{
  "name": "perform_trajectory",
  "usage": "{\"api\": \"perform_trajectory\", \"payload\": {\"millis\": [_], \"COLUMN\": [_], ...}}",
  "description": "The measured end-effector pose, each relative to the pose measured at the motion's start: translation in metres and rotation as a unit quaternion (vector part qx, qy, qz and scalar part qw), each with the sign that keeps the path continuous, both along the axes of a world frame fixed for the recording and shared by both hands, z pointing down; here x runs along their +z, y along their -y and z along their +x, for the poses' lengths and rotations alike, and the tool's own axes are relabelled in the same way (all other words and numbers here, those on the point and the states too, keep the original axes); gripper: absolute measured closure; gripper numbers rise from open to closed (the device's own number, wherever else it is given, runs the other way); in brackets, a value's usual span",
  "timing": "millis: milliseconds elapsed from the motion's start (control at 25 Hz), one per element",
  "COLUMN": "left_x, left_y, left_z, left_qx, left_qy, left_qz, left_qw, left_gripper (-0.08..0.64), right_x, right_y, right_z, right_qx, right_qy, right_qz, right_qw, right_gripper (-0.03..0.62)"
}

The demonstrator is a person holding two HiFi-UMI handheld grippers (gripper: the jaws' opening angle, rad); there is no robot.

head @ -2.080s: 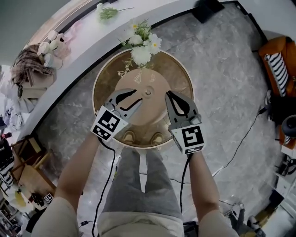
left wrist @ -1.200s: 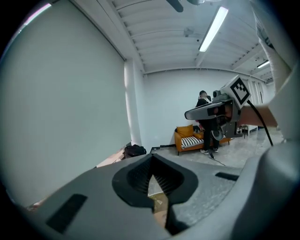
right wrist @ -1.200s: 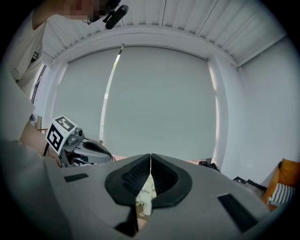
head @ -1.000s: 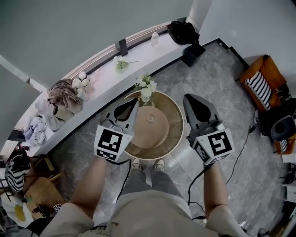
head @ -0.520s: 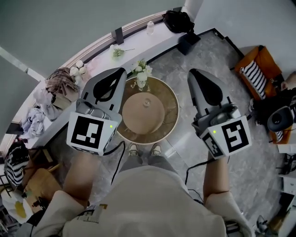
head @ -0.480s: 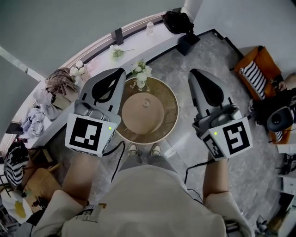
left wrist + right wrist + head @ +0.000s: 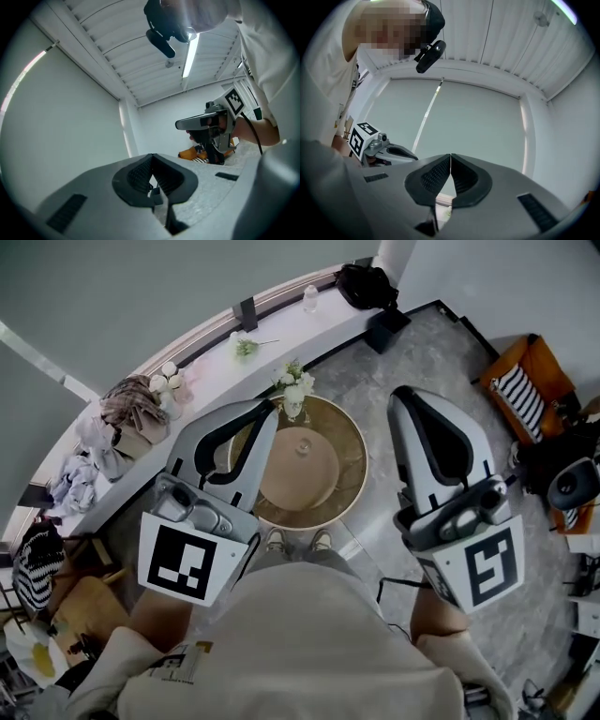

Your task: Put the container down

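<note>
Far below me stands a round gold-rimmed table (image 7: 354, 465) with a tan disc on top. A small clear glass container (image 7: 302, 445) sits near the disc's middle, and a vase of white flowers (image 7: 294, 390) stands at the table's far edge. Both grippers are held high, close to my head and well above the table. My left gripper (image 7: 270, 409) is shut with nothing in it, its pads (image 7: 140, 176) meeting at the tip. My right gripper (image 7: 403, 393) is likewise shut and empty. Each gripper view points up at wall and ceiling and shows the other gripper: the right one (image 7: 211, 124), the left one (image 7: 379, 147).
A curved white ledge (image 7: 202, 352) runs behind the table with a heap of clothes (image 7: 131, 413), loose flowers and a bottle (image 7: 310, 299). A black bag (image 7: 367, 284) lies at the ledge's end. An orange chair with a striped cushion (image 7: 525, 395) stands at right. My feet show by the table.
Both grippers have risen from just above the table to near my head and now look much larger. They stay shut and empty. The table objects have not moved.
</note>
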State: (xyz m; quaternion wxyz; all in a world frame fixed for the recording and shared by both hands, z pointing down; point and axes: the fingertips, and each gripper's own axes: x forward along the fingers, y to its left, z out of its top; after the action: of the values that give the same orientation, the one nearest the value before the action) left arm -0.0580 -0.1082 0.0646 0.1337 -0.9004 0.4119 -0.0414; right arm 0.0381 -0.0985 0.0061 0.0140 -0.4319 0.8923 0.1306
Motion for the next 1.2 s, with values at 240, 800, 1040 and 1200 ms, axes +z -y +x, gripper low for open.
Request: {"api": "perform_trajectory", "payload": {"millis": [240, 800, 1040, 1200], "left_x": [0.012, 0.056, 0.057, 0.05], "left_y": [-0.011, -0.011, -0.005, 0.0], "left_z": [0.0, 0.008, 0.002, -0.004], "left_qx": [0.009, 0.016, 0.006, -0.007], "left_qy": [0.023, 0.044, 0.051, 0.009], "left_qz": [0.008, -0.025, -0.023, -0.04], "left_qw": [0.9997, 0.9986, 0.9984, 0.9991], "left_gripper": [0.552, 0.552, 0.552, 0.552], "right_x": [0.025, 0.076, 0.074, 0.064], "right_y": [-0.009, -0.011, -0.004, -0.003], "right_z": [0.004, 0.024, 0.018, 0.017], "right_qx": [0.004, 0.032, 0.026, 0.023], "right_qy": [0.018, -0.004, 0.003, -0.002], "right_qz": [-0.019, -0.068, -0.07, -0.062], "right_qw": [1.0, 0.997, 0.997, 0.998], "right_gripper": [0.583, 0.586, 0.585, 0.586]}}
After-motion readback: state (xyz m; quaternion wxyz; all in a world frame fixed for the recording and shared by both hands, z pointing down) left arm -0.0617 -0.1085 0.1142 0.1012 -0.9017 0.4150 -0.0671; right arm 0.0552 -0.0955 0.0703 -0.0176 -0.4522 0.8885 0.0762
